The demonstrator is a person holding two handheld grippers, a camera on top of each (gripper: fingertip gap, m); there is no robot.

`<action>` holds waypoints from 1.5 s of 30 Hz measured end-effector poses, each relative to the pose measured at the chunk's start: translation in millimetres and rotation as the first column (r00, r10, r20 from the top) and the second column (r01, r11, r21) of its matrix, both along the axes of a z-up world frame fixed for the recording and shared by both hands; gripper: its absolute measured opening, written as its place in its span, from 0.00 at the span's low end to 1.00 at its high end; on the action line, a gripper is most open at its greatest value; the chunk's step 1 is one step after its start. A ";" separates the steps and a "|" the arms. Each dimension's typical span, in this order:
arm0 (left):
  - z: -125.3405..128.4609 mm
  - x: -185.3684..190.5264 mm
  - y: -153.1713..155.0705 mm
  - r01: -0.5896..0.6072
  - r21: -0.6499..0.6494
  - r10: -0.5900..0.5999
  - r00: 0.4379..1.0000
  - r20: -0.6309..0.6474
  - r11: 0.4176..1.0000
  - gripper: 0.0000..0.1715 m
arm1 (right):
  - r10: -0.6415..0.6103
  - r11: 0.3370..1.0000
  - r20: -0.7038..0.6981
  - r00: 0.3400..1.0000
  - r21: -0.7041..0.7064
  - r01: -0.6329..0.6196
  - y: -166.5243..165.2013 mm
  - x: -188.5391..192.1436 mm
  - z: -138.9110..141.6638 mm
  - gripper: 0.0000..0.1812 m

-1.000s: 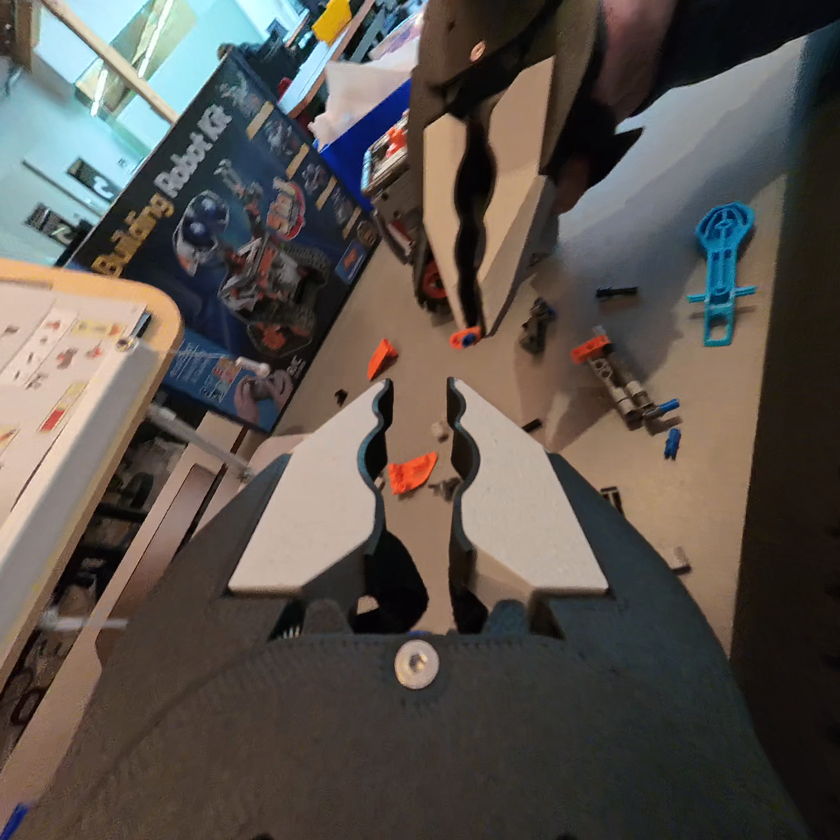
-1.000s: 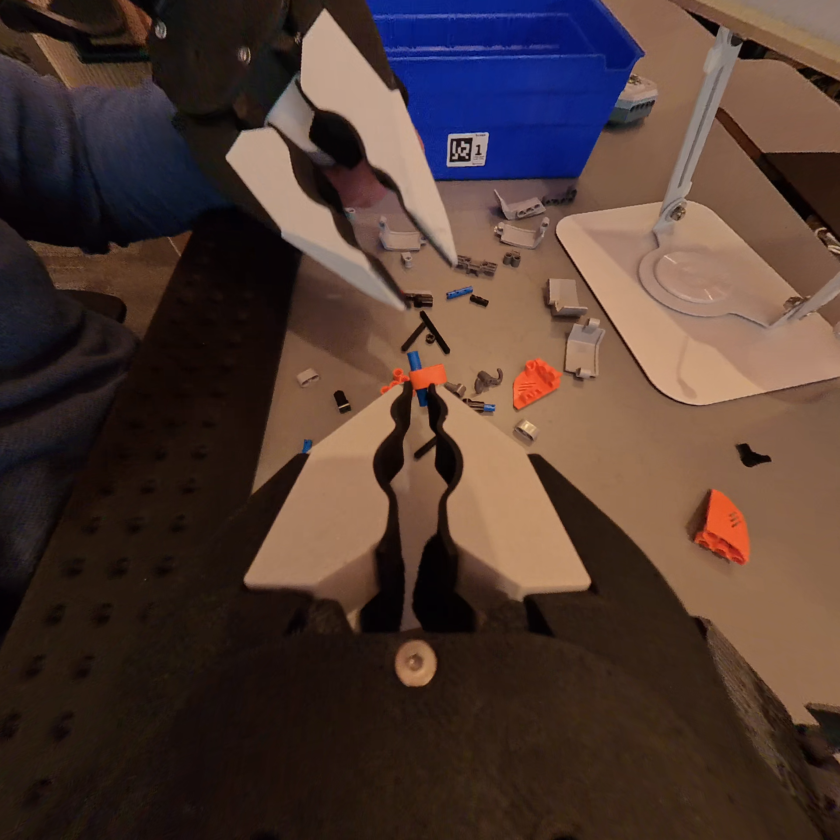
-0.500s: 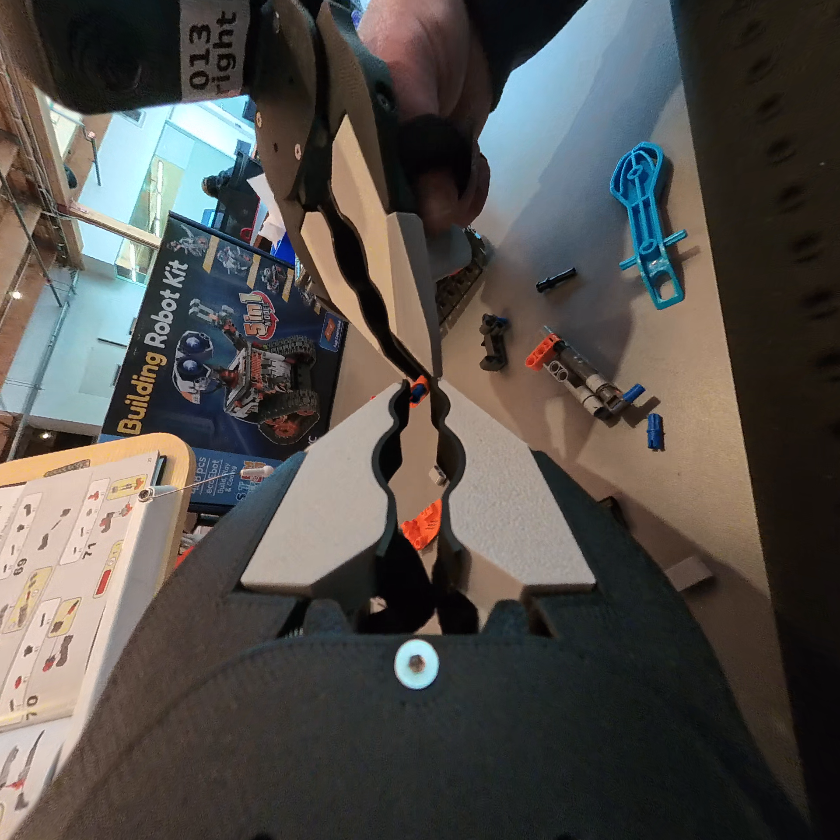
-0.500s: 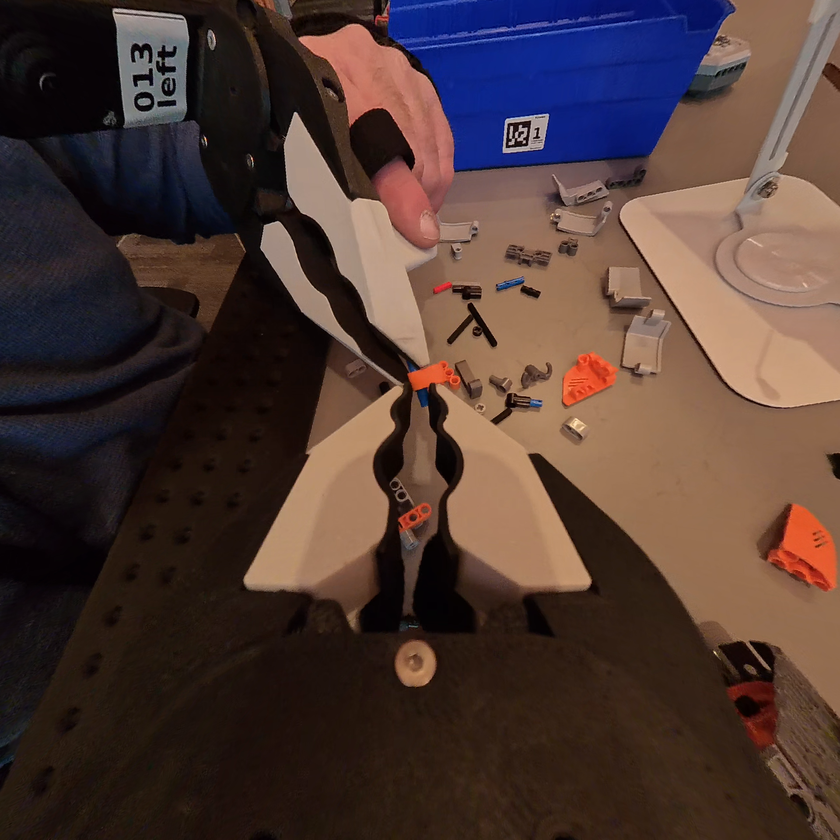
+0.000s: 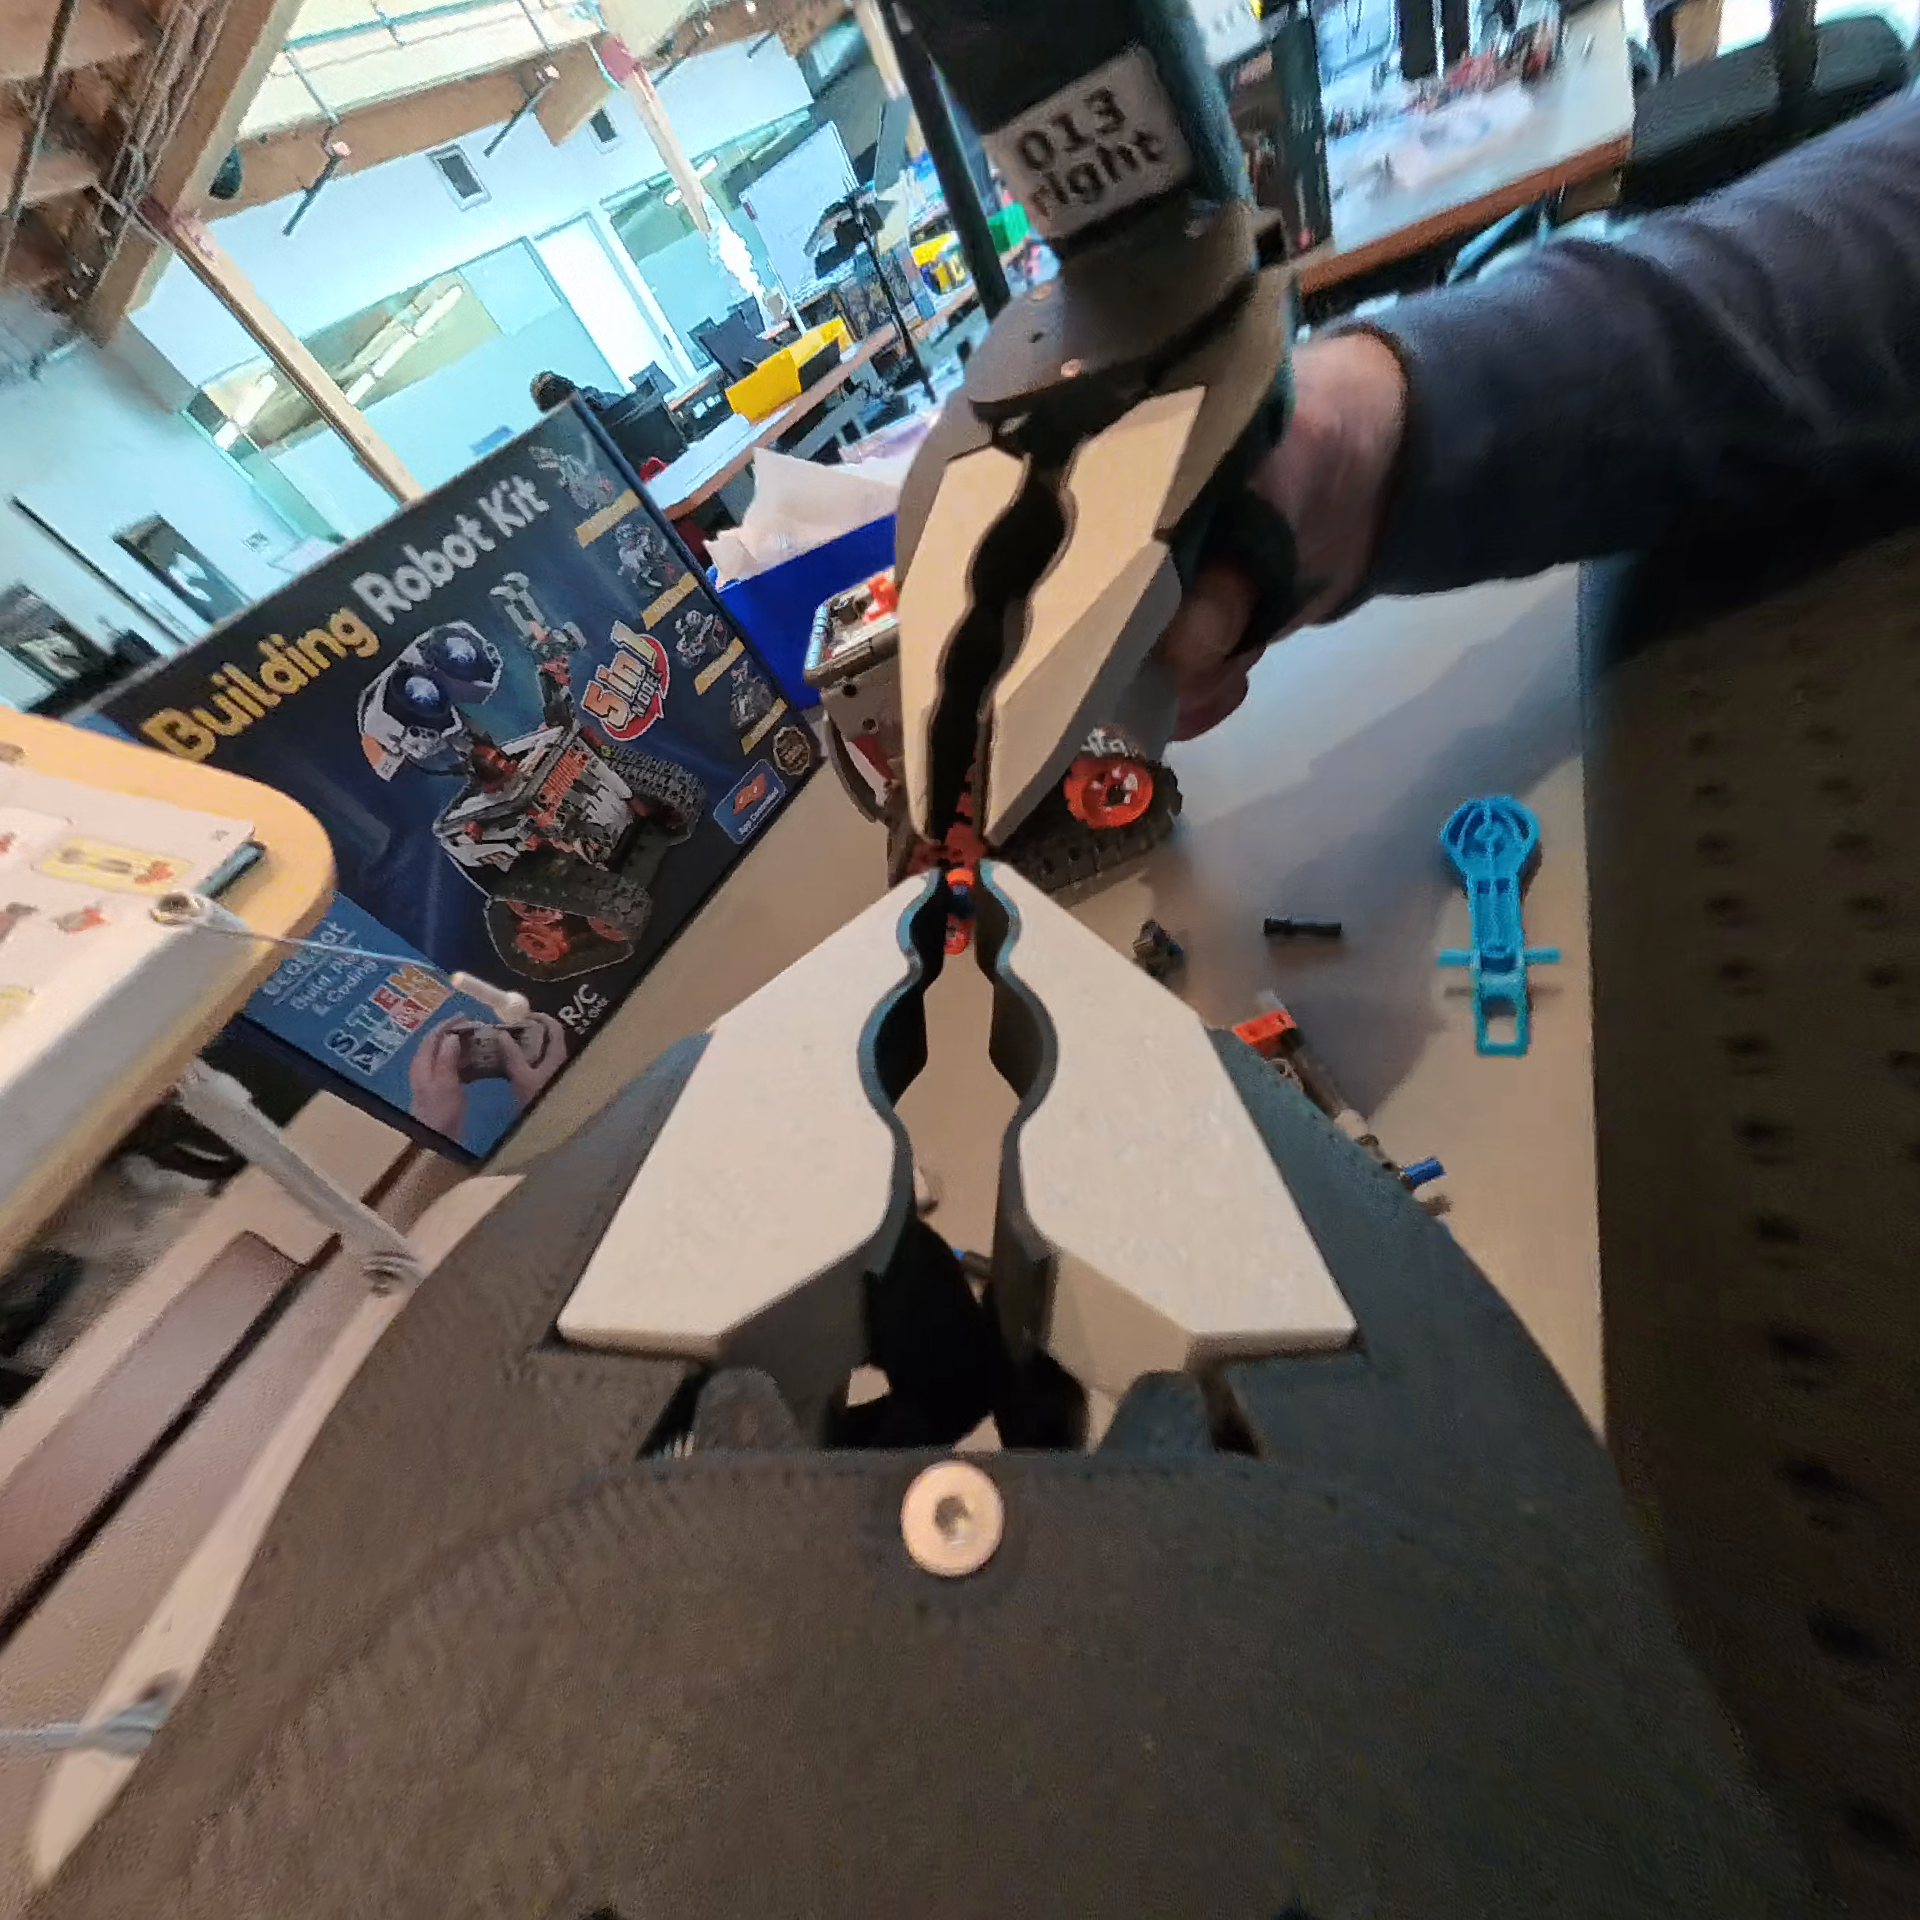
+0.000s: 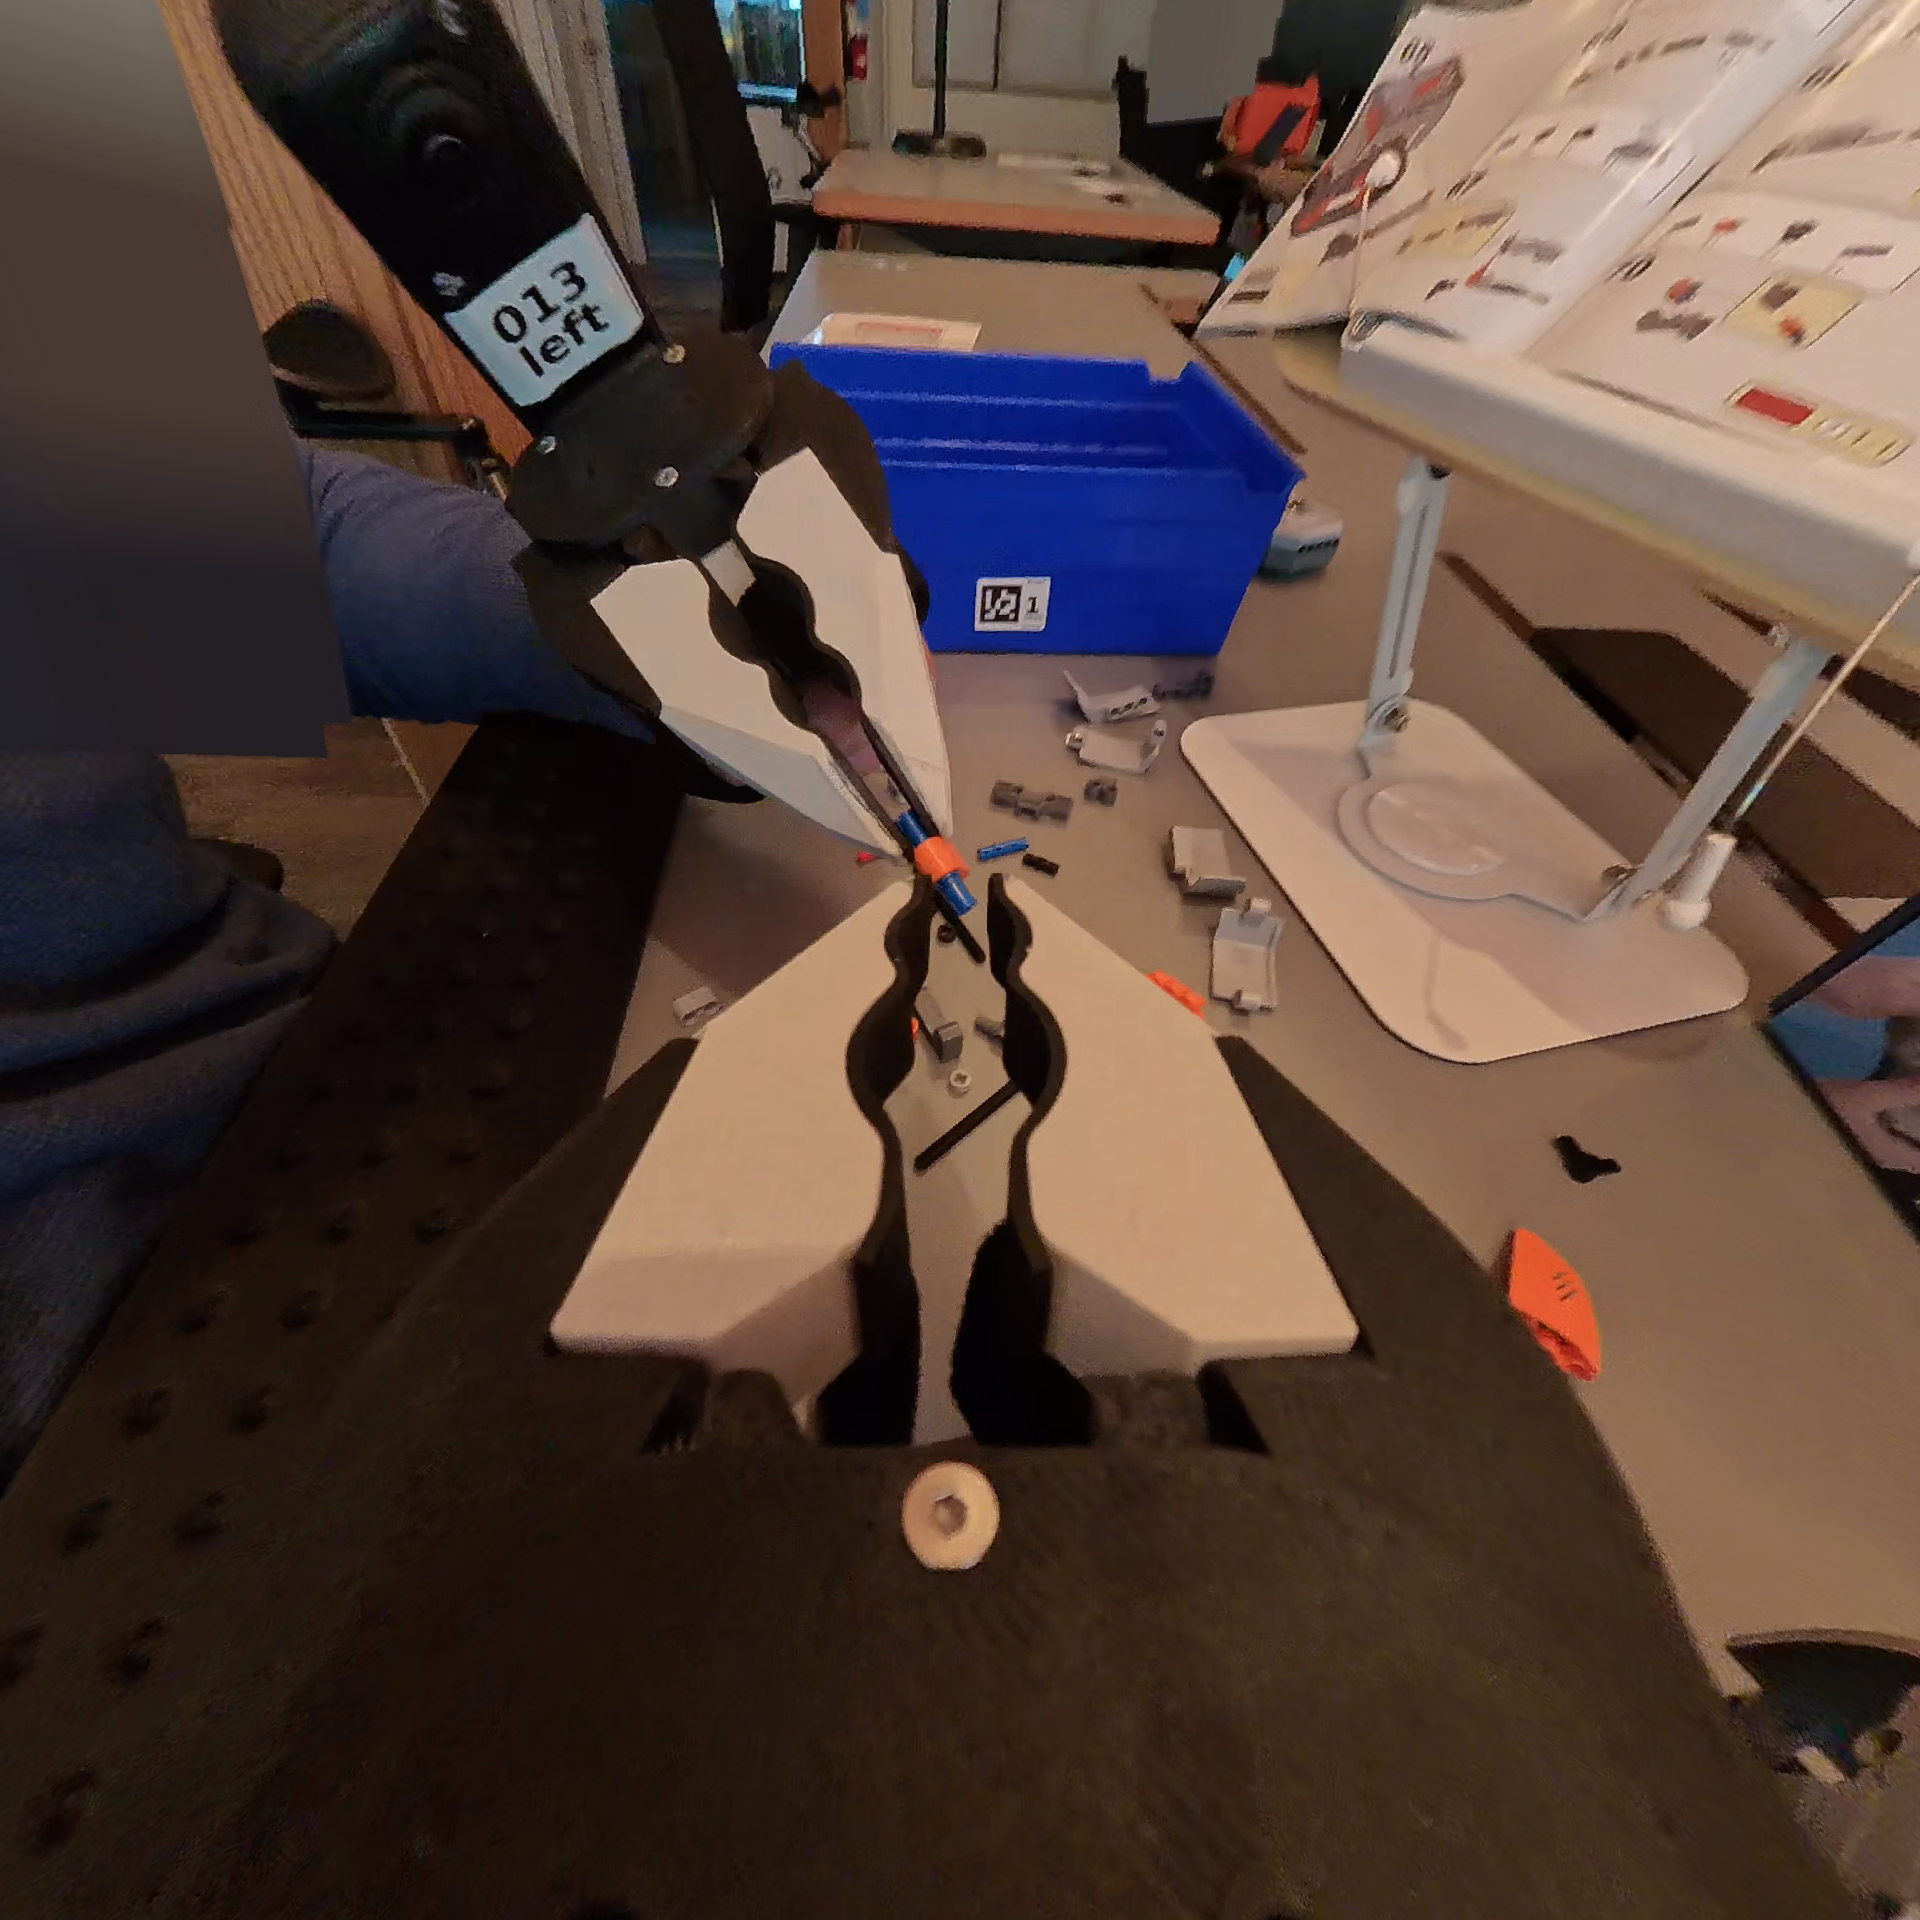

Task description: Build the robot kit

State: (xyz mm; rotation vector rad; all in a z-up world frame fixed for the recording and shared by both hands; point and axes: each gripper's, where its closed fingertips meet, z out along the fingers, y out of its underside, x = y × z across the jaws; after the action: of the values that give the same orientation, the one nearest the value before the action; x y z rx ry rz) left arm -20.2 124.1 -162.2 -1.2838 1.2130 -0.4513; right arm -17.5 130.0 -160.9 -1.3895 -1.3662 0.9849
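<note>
A small assembly of a blue pin, an orange bush and a black axle [image 6: 938,864] is held in the air between the two grippers, which meet tip to tip above the grey table. My left gripper [image 5: 954,891] is shut on one end of it. In the right wrist view the left gripper [image 6: 906,836] comes in from the upper left with the blue pin sticking out of its tips. My right gripper [image 6: 956,891] is narrowly shut on the other end. In the left wrist view the right gripper [image 5: 951,844] points down and pinches the orange part [image 5: 957,920].
A blue bin [image 6: 1091,520] stands behind. A white stand base [image 6: 1455,935] carries an open instruction booklet [image 6: 1662,208]. Loose grey parts [image 6: 1242,956] and an orange curved piece [image 6: 1553,1309] lie on the table. A robot kit box [image 5: 499,748], a tracked model [image 5: 1101,800] and a light blue part [image 5: 1491,914] are nearby. Less than 4 cm separates the two grippers' tips.
My left gripper came up to the right one and closed from open onto the small assembly. Both grippers have lifted and tilted up, so the views look more level across the room.
</note>
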 end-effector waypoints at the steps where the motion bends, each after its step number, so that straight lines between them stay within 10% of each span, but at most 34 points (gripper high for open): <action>1: 1.5 -0.5 0.5 0.008 -0.036 -0.007 1.000 0.026 0.999 0.01 | -0.010 1.000 0.000 1.000 0.020 0.010 1.8 1.1 0.8 0.04; 20: 9.4 -2.0 3.4 0.166 -0.321 -0.078 0.960 0.269 0.933 0.01 | -0.081 0.942 0.040 0.996 0.331 0.063 1.0 -7.1 0.3 0.05; 45: 14.6 -25.5 16.1 0.051 -0.240 -0.007 0.984 0.181 0.969 0.10 | -0.069 0.987 -0.141 0.988 -0.155 0.047 17.6 5.0 14.9 0.01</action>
State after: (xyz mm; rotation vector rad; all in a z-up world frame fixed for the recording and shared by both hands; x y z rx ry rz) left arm -45.7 140.2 -147.6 -1.4019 1.0488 -0.7399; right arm -12.5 147.6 -146.1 -1.4310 -1.1569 1.1477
